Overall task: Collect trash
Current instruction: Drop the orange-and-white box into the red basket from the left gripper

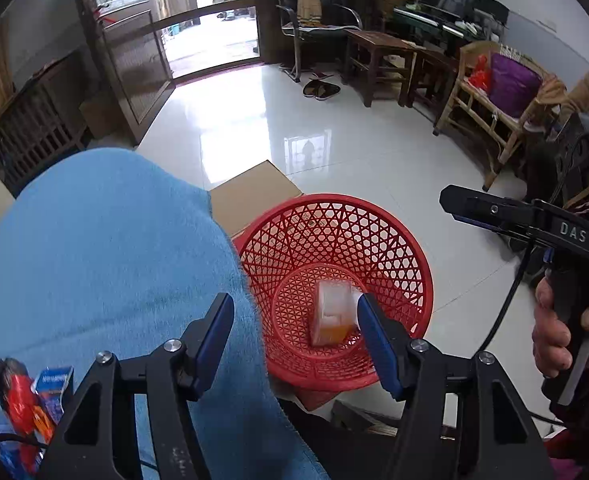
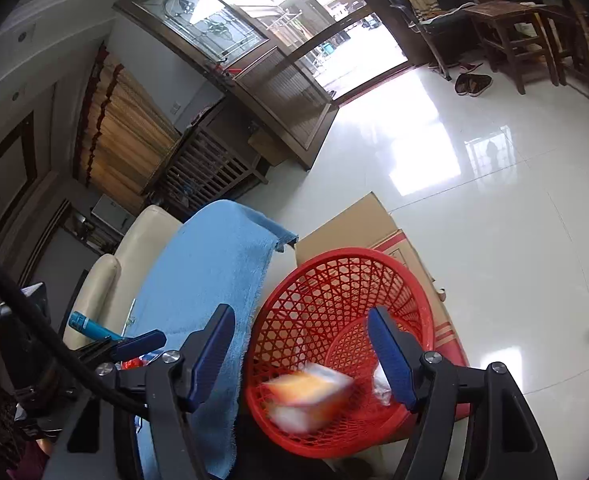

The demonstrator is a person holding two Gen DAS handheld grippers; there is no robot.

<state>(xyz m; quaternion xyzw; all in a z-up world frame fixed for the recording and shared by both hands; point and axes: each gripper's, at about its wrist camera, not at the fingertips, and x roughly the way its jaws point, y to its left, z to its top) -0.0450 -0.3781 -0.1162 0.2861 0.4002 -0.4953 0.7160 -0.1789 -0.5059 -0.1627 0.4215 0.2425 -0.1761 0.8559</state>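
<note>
1. Your left gripper stood with its jaws apart and nothing pressed between the blue pads; it hung over the edge of the blue towel and the red basket.
2. Your right gripper had its jaws spread wide, also with nothing gripped, and pointed down at the same red basket.
3. A small orange-and-white carton sat blurred inside the basket, close below your right gripper; from the left wrist view the carton lay on the basket's bottom.
4. A scrap of clear wrapper showed just beside your right gripper's right-hand pad; whether it touched the pad could not be told.
5. More colourful wrappers lay at the near left, beside the towel.
6. Your right hand gripped its handle to the right of the basket.
7. The basket rested on a cardboard box, next to the towel-covered surface.
8. Beyond lay the glossy tiled floor, a pair of slippers and wooden chairs well apart from the basket.
</note>
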